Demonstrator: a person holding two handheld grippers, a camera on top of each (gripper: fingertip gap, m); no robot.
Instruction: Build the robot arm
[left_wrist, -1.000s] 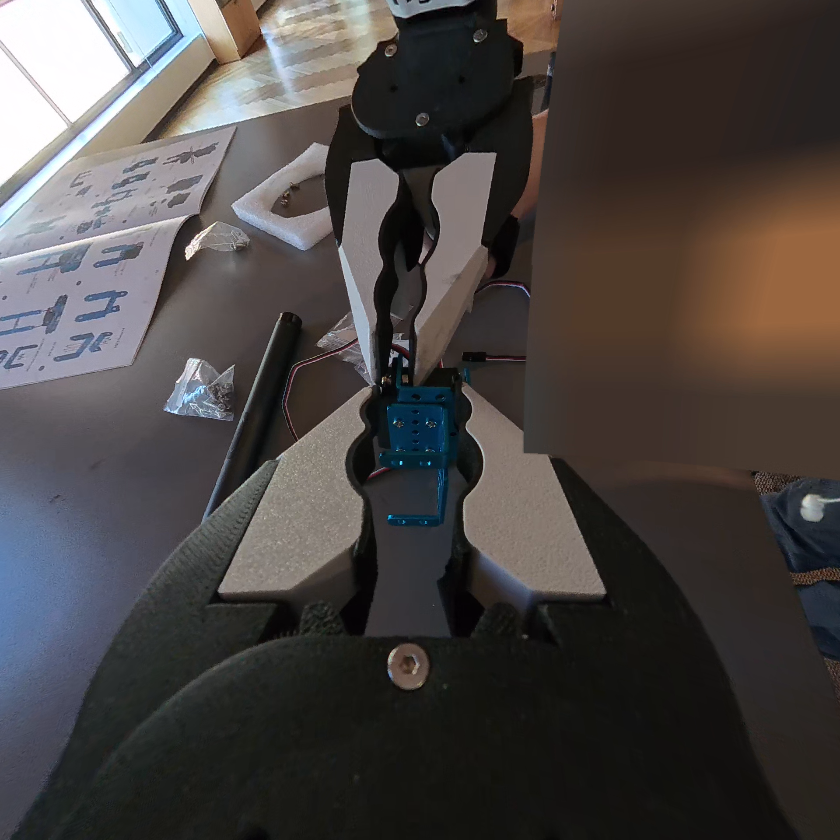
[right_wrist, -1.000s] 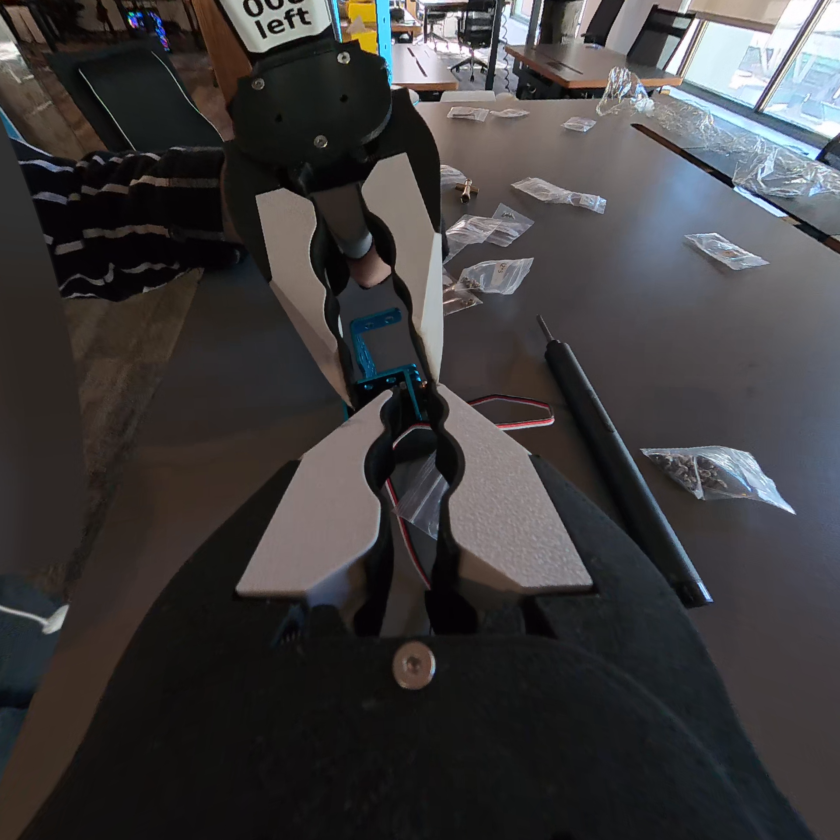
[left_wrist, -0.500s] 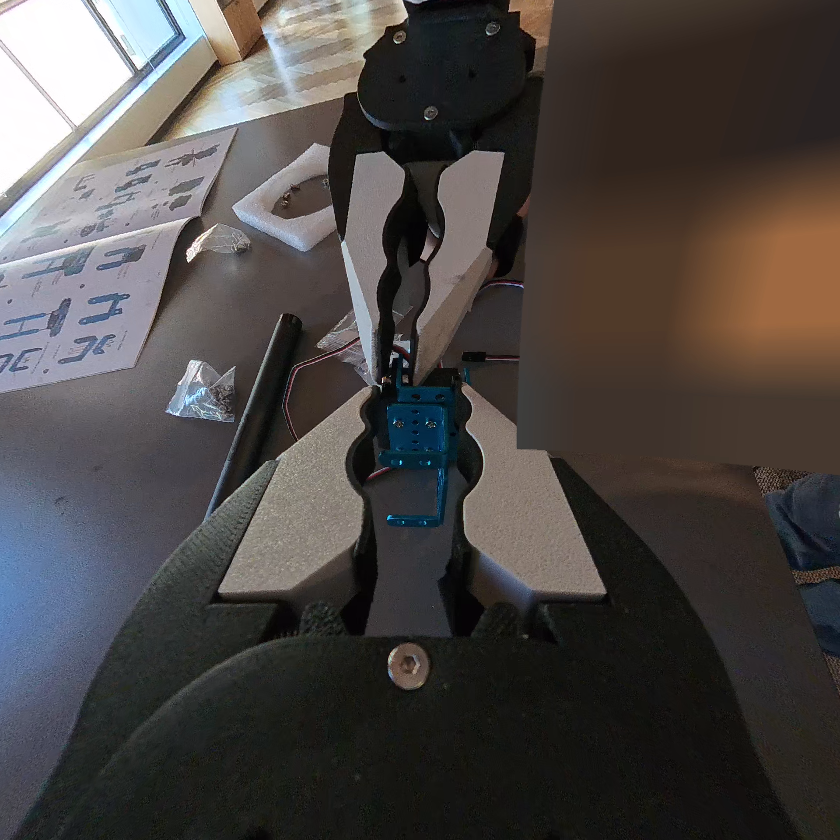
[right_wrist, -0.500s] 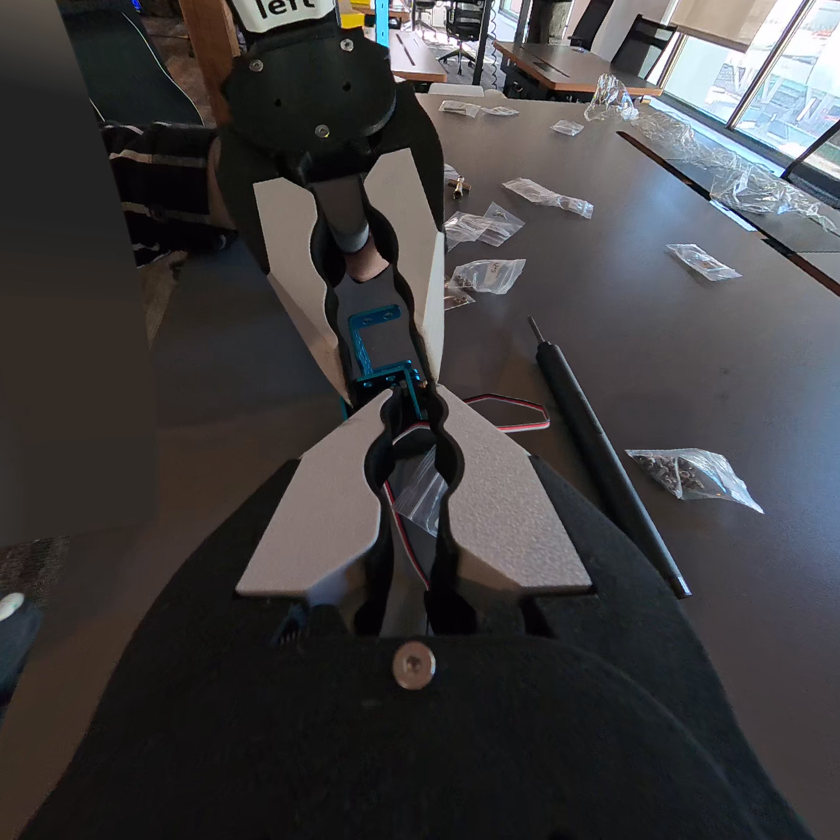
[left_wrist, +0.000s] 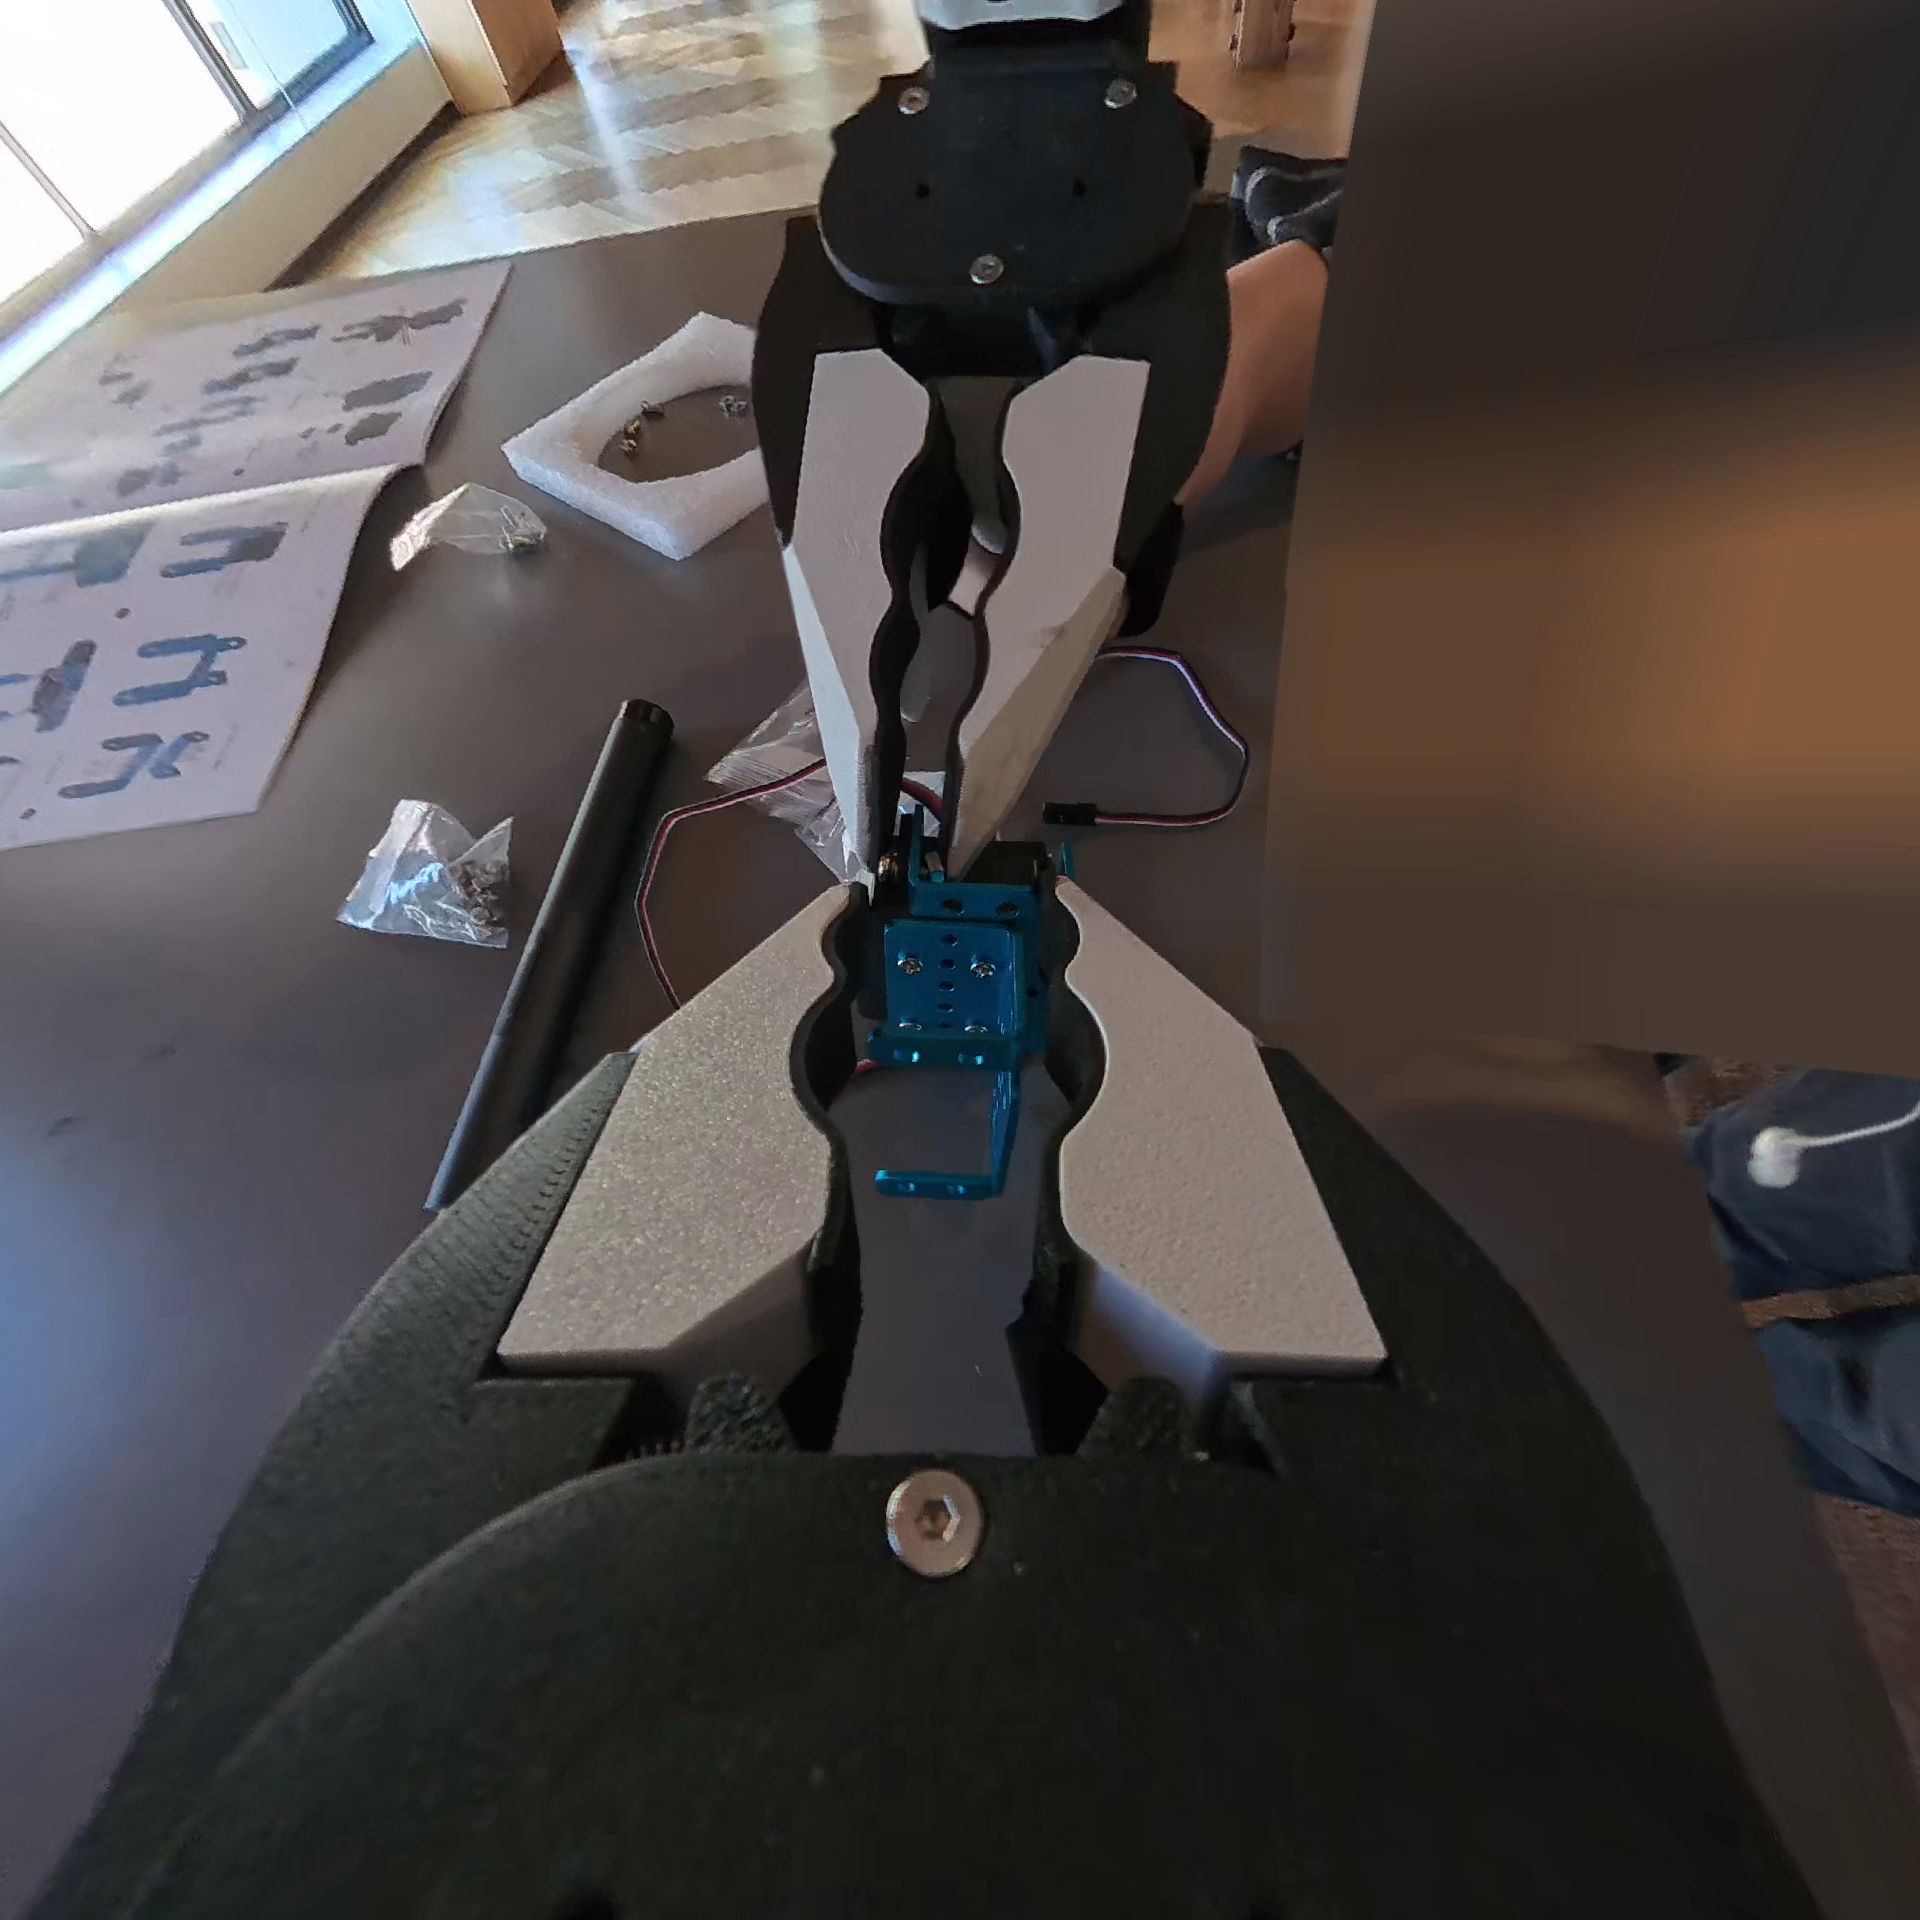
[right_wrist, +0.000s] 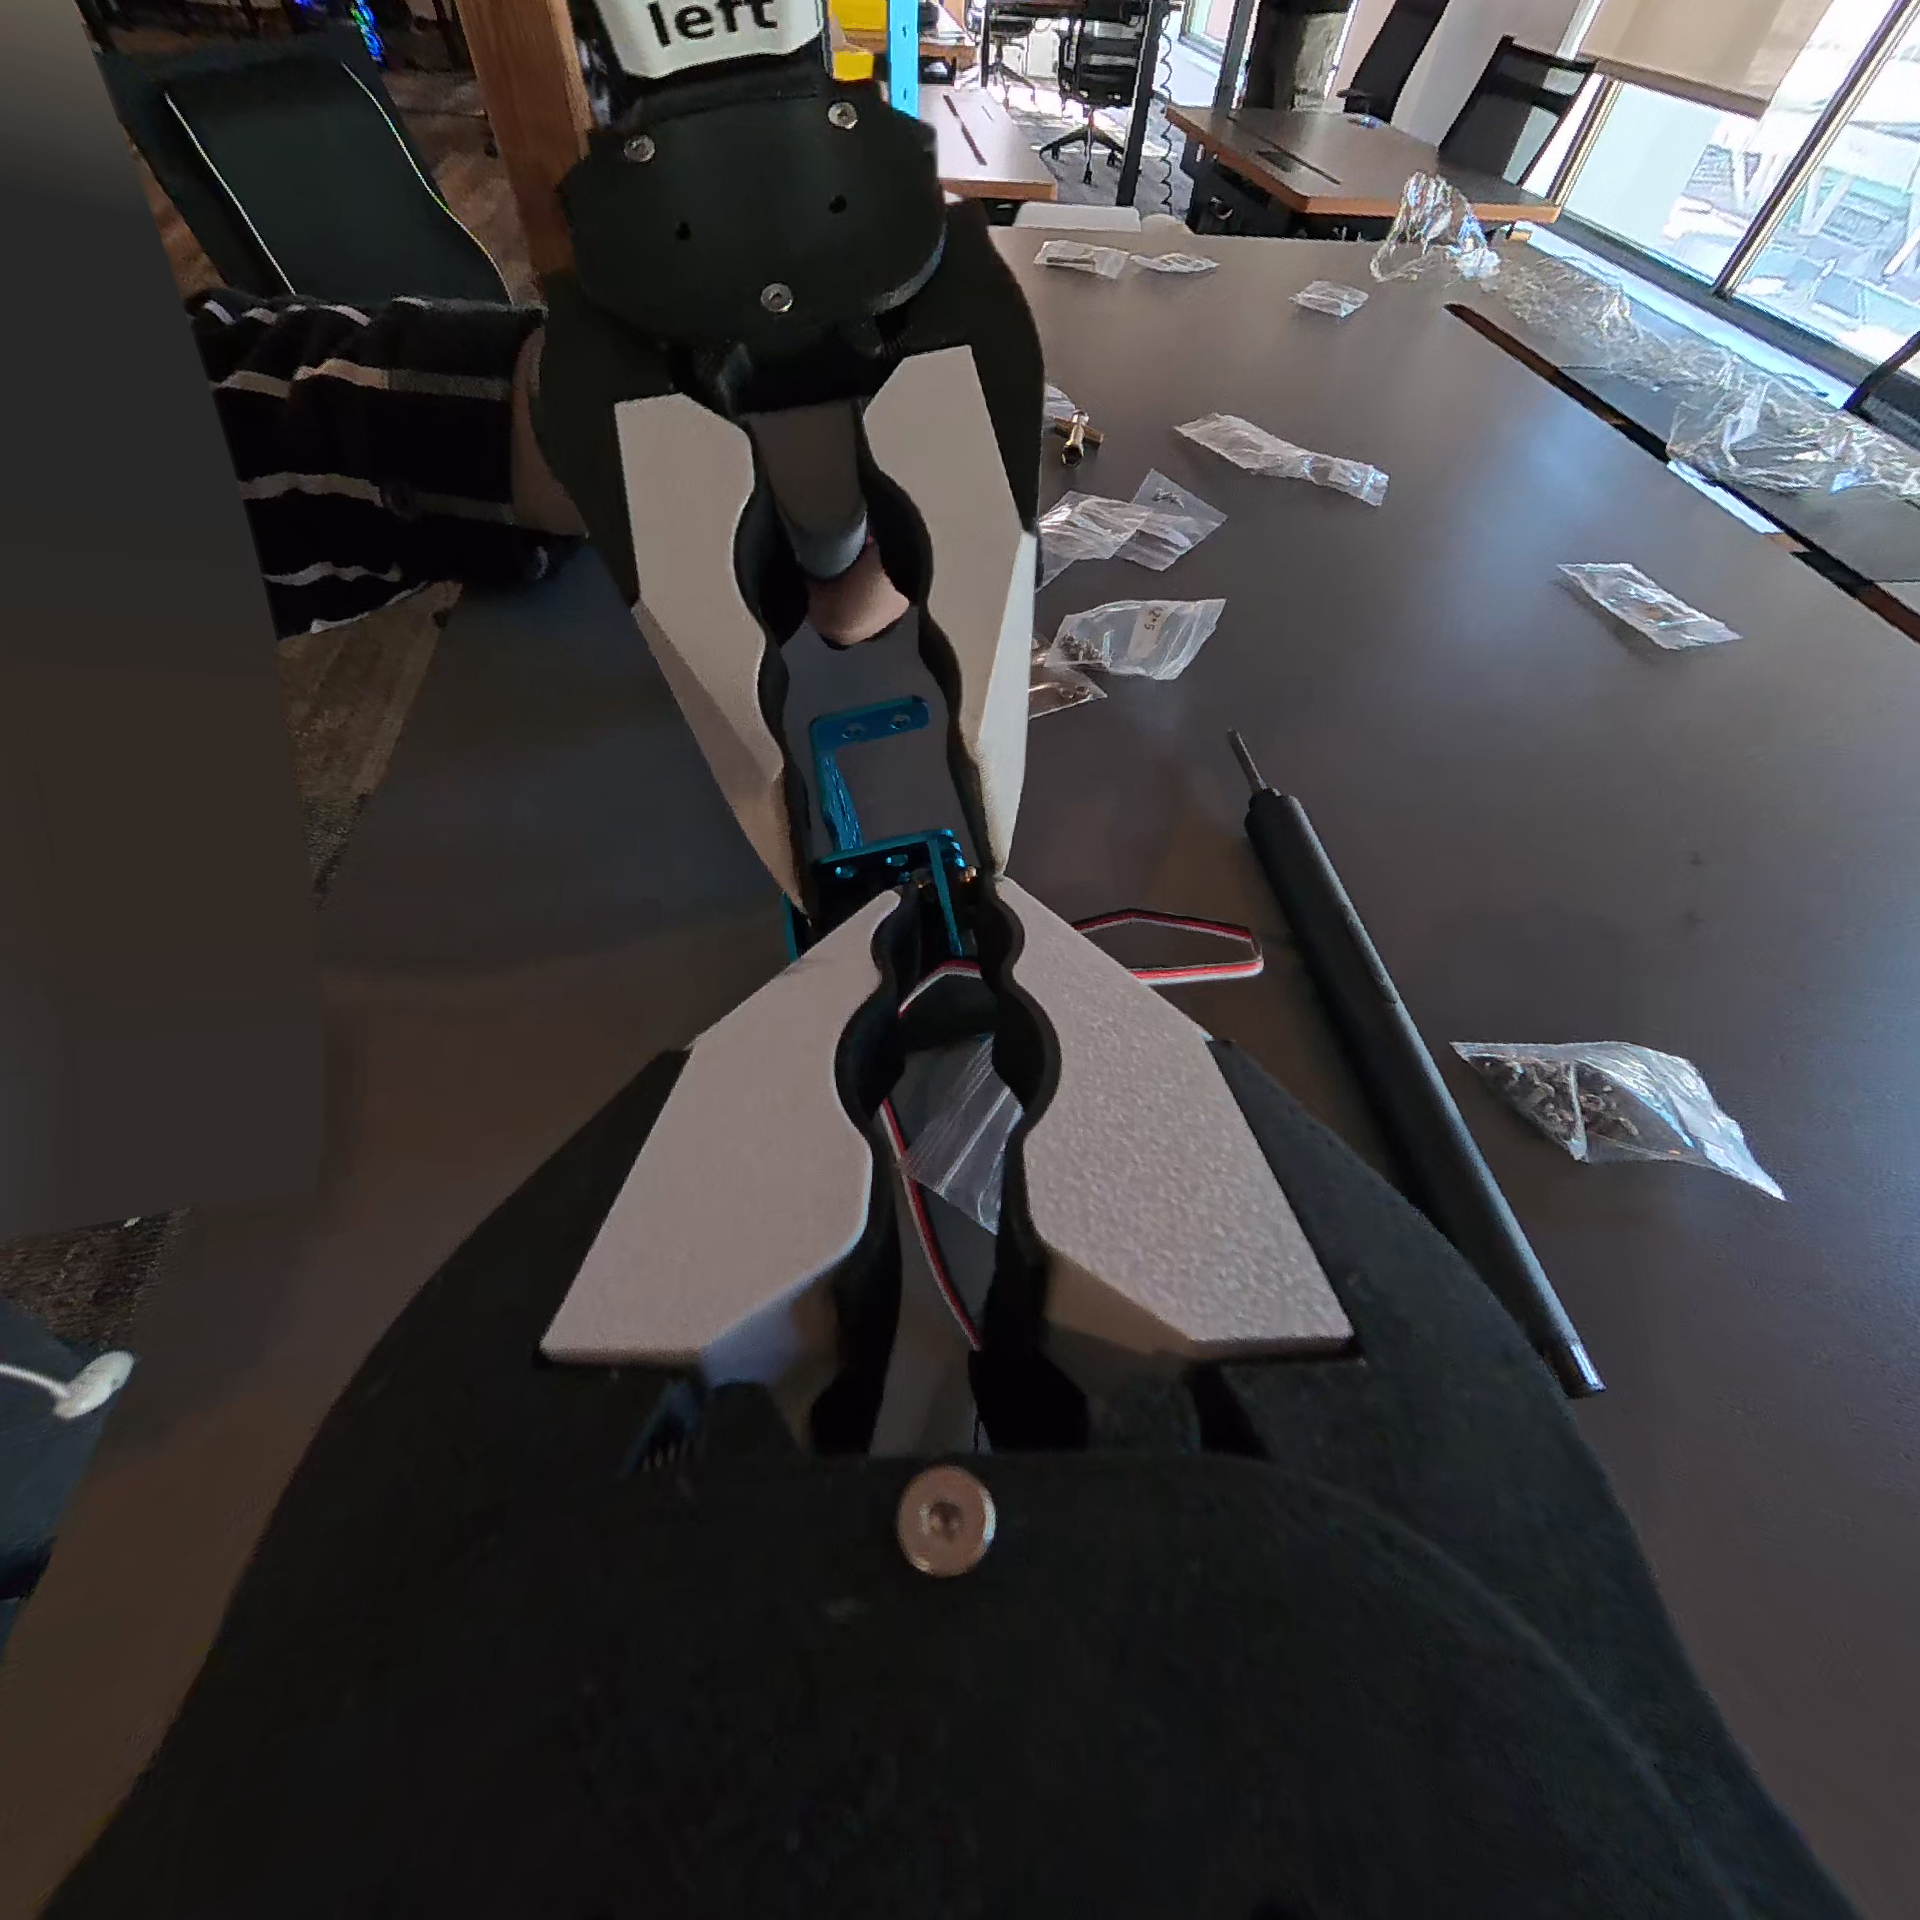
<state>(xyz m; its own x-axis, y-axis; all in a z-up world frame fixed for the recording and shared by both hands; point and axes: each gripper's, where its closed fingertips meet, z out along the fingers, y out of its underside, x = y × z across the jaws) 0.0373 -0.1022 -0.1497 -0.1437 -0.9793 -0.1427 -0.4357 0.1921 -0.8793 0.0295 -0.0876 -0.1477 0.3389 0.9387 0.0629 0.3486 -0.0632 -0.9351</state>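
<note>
A blue metal bracket with a black servo (left_wrist: 951, 987) is held above the dark table (left_wrist: 208, 1143) between both grippers. My left gripper (left_wrist: 954, 904) is shut on its sides, and a blue U-shaped arm hangs toward the camera. My right gripper (left_wrist: 914, 847) comes from the far side and is shut on the bracket's upper tab. In the right wrist view my right gripper (right_wrist: 948, 894) pinches the blue bracket (right_wrist: 883, 862), and the left gripper (right_wrist: 894, 868) faces it. A red, white and black servo wire (right_wrist: 1164, 935) trails onto the table.
A black screwdriver (left_wrist: 561, 935) lies left of the grippers, with a bag of screws (left_wrist: 436, 873) beside it. An open instruction sheet (left_wrist: 156, 623) and a white foam piece (left_wrist: 644, 457) lie farther left. Several small bags (right_wrist: 1132, 634) lie on the table. A person's striped sleeve (right_wrist: 343, 436) is behind. My left and right fingertips are right by each other. Both grippers' tips are roughly 30 centimetres from the white foam piece (left_wrist: 644, 457).
Both grippers stay shut on the blue bracket. The right gripper's body has tilted slightly upward in the left wrist view. The bracket has barely moved.
</note>
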